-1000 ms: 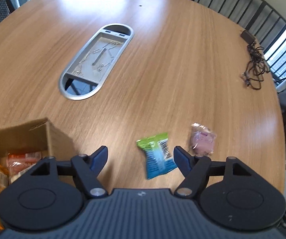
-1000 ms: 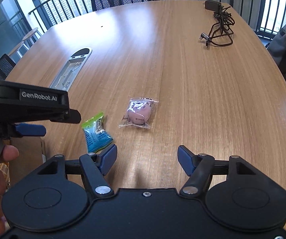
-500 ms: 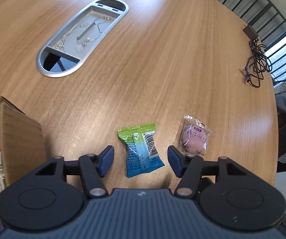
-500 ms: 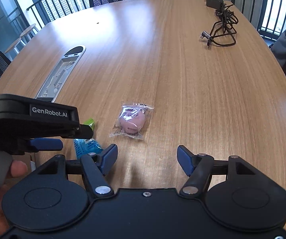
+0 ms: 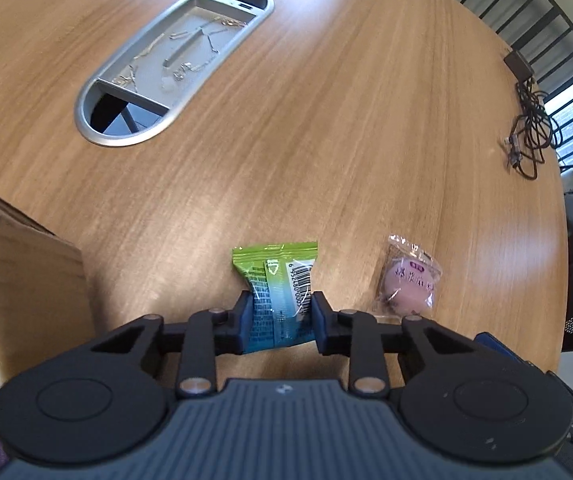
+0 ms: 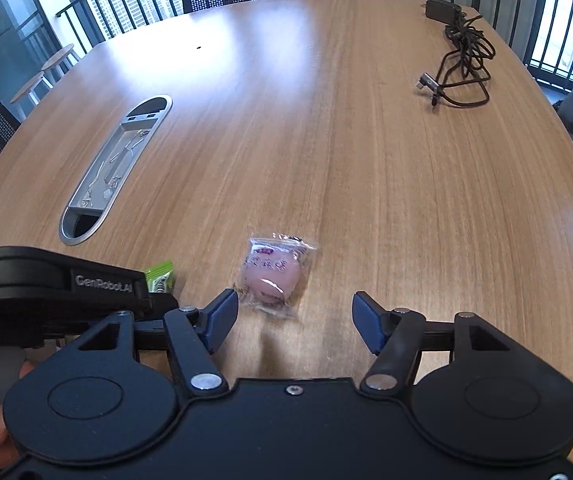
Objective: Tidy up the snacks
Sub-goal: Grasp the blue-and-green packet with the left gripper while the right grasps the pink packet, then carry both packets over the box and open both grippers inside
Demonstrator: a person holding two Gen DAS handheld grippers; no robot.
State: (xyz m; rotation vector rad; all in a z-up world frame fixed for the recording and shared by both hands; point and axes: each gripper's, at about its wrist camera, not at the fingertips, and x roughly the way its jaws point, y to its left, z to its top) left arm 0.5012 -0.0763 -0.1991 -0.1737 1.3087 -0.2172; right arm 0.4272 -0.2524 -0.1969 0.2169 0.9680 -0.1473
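Wooden surface (image 5: pixel 326 128) is carrying two snacks. Lower centre, left gripper (image 5: pixel 278 320), spread wide half a second ago, is now clamping the green-blue packet (image 5: pixel 276 292): pick secured, cardboard box (image 5: pixel 34 280) at lower left next. Right gripper (image 6: pixel 294 316) is hanging unclenched near the pink packet (image 6: pixel 272 276), mid-frame.

The left wrist view looked steeply down from close above the surface (image 5: pixel 326 128), past its fingers (image 5: pixel 246 320). The right wrist view sat lower, perhaps level with it, facing forward across the surface toward the railing (image 6: pixel 134 4). Both shared the pink packet (image 5: pixel 409 280), the cable (image 5: pixel 530 136) and the grommet (image 5: pixel 174 64).
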